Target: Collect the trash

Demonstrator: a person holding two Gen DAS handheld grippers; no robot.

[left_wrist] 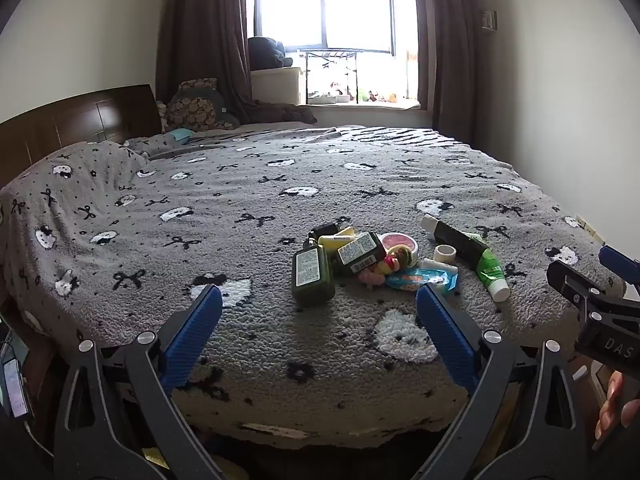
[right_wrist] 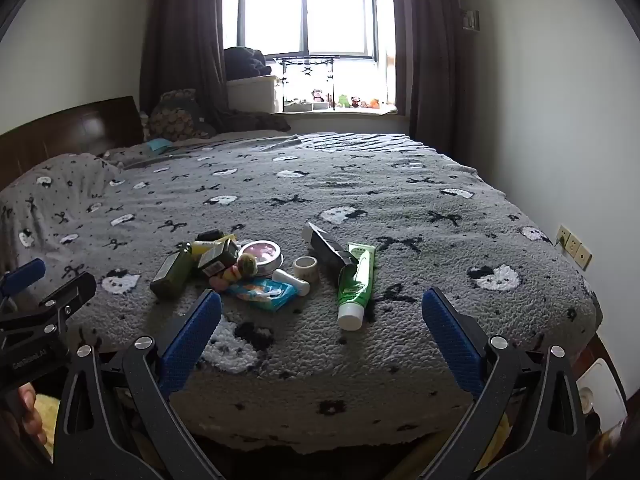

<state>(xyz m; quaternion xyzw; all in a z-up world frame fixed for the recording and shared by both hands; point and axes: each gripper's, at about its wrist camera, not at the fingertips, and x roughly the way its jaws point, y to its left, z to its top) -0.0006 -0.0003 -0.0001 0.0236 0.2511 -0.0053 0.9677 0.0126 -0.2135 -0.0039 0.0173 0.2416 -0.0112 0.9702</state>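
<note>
A pile of small items lies on the grey patterned bedspread (left_wrist: 248,248) near the bed's front edge. It holds a dark green bottle (left_wrist: 313,276) (right_wrist: 173,272), a second labelled bottle (left_wrist: 357,255), a round pink tin (left_wrist: 400,243) (right_wrist: 262,254), a blue wet-wipe pack (left_wrist: 420,280) (right_wrist: 262,292), a tape roll (left_wrist: 445,253) (right_wrist: 306,267) and a green tube (left_wrist: 489,268) (right_wrist: 357,284) beside a black tube (right_wrist: 327,247). My left gripper (left_wrist: 318,298) is open and empty, just short of the pile. My right gripper (right_wrist: 321,302) is open and empty, in front of the green tube.
A wooden headboard (left_wrist: 76,124) and pillows stand at the left. A window (left_wrist: 324,8) with curtains is at the back. Wall sockets (right_wrist: 574,246) are at the right. The bed's front edge drops off just below both grippers.
</note>
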